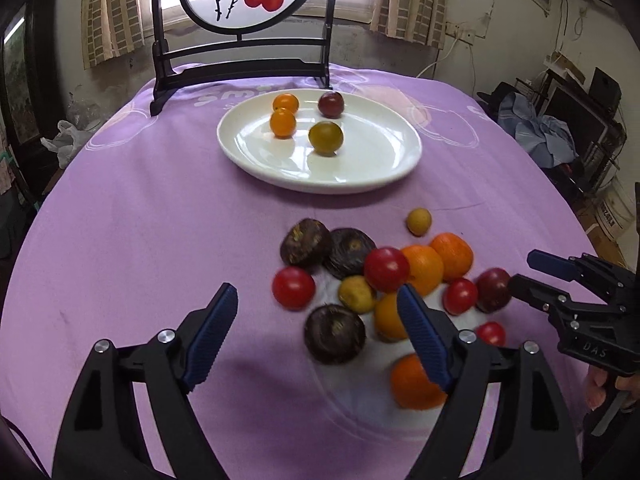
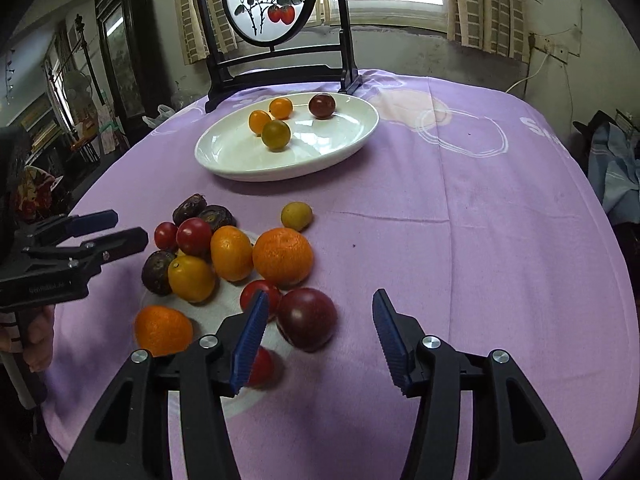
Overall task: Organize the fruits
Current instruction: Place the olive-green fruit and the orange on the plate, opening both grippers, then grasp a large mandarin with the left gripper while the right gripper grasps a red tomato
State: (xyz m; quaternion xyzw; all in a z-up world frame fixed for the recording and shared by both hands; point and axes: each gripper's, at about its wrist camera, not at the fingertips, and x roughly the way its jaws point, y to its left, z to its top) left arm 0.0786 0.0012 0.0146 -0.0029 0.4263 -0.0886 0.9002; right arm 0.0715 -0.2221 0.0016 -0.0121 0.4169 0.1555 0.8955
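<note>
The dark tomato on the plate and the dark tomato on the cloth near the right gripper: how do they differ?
The plate tomato lies on the white plate, at its far edge; the cloth tomato lies on the purple cloth, at the near side of the pile. The plate tomato has bare plate around it; the cloth tomato lies close against a red tomato. Both are round, glossy and dark purplish red.

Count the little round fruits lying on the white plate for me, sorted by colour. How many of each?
Orange fruits: 2
Dark red fruit: 1
Olive-green fruit: 1
Total on the white plate: 4
</note>
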